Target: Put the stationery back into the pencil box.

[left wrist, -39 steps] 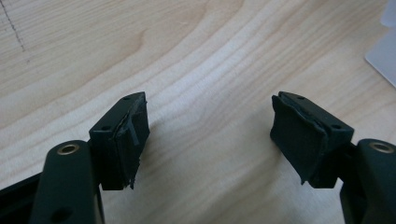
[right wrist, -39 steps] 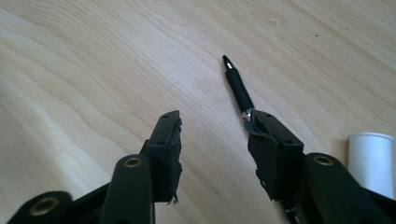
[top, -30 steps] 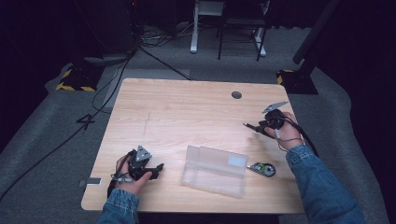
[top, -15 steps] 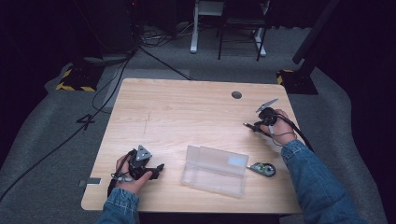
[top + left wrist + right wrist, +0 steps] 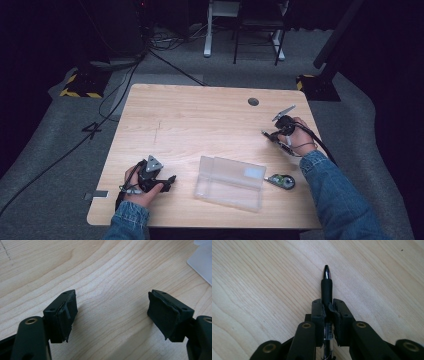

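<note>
A light wooden table bears a clear plastic case and tape measure.

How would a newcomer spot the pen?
Start at the wooden table, right side, beyond the clear plastic case. There the right gripper clamps the pen in its jaws. It is black and slim, with a shiny pointed tip.

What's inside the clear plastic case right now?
Through the clear plastic case only the wooden table shows, plus a pale label patch; nothing seems to lie inside. The pen is outside it, clamped in the right gripper.
</note>
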Demonstrator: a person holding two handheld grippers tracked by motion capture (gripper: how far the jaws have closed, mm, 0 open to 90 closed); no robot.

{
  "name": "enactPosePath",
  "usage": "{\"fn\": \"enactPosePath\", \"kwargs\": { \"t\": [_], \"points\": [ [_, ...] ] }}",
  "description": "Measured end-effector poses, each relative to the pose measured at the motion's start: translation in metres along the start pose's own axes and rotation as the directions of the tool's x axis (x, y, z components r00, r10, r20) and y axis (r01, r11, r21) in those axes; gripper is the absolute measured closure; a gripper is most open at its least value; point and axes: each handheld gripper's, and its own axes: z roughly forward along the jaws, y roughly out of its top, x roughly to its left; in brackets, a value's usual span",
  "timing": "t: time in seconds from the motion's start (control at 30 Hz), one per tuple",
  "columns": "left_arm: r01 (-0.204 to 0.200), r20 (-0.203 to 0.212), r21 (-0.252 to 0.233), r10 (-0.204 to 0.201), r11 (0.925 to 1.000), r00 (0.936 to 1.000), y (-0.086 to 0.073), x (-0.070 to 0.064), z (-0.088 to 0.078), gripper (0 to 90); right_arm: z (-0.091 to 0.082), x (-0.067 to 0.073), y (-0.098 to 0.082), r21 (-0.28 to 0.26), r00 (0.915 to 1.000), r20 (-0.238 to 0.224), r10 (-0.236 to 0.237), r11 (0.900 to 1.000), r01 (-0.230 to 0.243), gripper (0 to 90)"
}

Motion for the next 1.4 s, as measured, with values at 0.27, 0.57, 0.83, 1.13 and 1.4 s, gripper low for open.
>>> {"fn": "enactPosePath", "kwargs": {
  "t": [0.27, 0.57, 0.83, 1.13, 1.4],
  "points": [
    [-0.002, 0.000, 0.002, 0.002, 1.0000, 1.0000, 0.001, 0.000, 0.001, 23.3, -0.020, 0.003, 0.004, -0.052, 1.0000, -0.005, 0.005, 0.999, -0.006, 80.1],
    [0.005, 0.003, 0.002, -0.005, 1.0000, 1.0000, 0.002, 0.000, 0.002, 22.9, -0.054, 0.018, 0.011, -0.130, 0.9997, -0.014, -0.018, 0.991, 0.016, 80.1],
    [-0.007, 0.001, 0.004, 0.007, 1.0000, 1.0000, 0.004, 0.000, 0.003, 22.7, -0.081, 0.037, 0.017, -0.172, 0.9988, -0.042, -0.027, 0.985, 0.019, 80.1],
    [0.000, 0.004, 0.007, 0.000, 1.0000, 1.0000, 0.005, 0.000, 0.005, 22.6, -0.103, 0.068, 0.027, -0.198, 0.9935, -0.082, -0.080, 0.978, 0.062, 80.1],
    [-0.007, 0.003, 0.004, 0.007, 1.0000, 1.0000, 0.006, 0.000, 0.005, 22.6, -0.115, 0.095, 0.035, -0.224, 0.9809, -0.134, -0.140, 0.969, 0.108, 80.1]
  ]
}}
